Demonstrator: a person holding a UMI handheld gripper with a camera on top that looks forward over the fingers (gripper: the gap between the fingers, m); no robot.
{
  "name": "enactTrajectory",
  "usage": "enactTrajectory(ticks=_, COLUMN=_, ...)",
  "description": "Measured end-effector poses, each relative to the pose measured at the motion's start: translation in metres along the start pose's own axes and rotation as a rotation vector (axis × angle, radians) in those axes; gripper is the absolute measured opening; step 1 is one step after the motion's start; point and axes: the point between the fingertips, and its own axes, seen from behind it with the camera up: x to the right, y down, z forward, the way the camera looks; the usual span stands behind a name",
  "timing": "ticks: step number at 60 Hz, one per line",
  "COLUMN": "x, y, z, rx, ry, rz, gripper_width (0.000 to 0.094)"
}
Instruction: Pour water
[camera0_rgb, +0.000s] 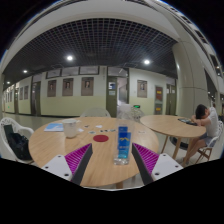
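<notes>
Water bottle (123, 143) stands upright on the round wooden bench (60, 150), between the two fingers of the tool (112, 160) and a little toward the right-hand one; it is clear plastic with a blue label round its middle and what looks like a blue cap on top. The tool is spread wide; its magenta pads (78, 157) flank the bottle with bench showing at either side, so nothing is gripped yet — the bottle rests on its own base.

Judging by the look of it, the bottle is thin-walled and will give under a hard squeeze; if full it carries some weight low down, and smooth plastic may slip. The labelled middle seems the best place to close on — stiffer than the bare shoulder and less slick; too high a hold and it could swing, too low and it could tip while pouring.

Beyond the bottle at about 11 o'clock lies a small red disc (100, 138); farther, around 10 o'clock, some pale items (55, 127) I cannot identify. A second round bench (170, 124) stands at 2 o'clock, with a seated person (207, 122) beside it. No receiving cup is clearly visible.
</notes>
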Motion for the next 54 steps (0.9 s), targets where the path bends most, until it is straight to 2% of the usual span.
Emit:
enactTrajectory(ticks=15, x=0.052, y=0.004, z=0.084, rx=0.002, ry=0.035, rz=-0.016, gripper_width=0.0839)
enactTrajectory(ticks=21, x=0.059, y=-0.002, z=0.118, rx=0.028, ry=0.04, rz=-0.017, gripper_width=0.0827)
enactTrajectory(ticks=24, x=0.061, y=-0.001, z=0.128, rx=0.024, ry=0.032, rz=-0.01, gripper_width=0.0784)
enactTrajectory(ticks=30, x=0.049, y=0.0, z=0.145, rx=0.041, ry=-0.003, rz=0.018, gripper_width=0.0474)
enactTrajectory(ticks=37, x=0.054, y=-0.003, z=0.148, rx=0.084, ry=0.009, rz=0.031, gripper_width=0.0412)
enactTrajectory(ticks=43, x=0.052, y=-0.002, z=0.15, rx=0.067, ry=0.017, rz=0.02, gripper_width=0.0318)
enactTrajectory(ticks=51, x=0.043, y=-0.023, z=0.146, rx=0.048, ry=0.064, rz=-0.182, gripper_width=0.0314)
enactTrajectory(ticks=54, x=0.047, y=-0.037, z=0.173, rx=0.054, ry=0.101, rz=-0.323, gripper_width=0.0313)
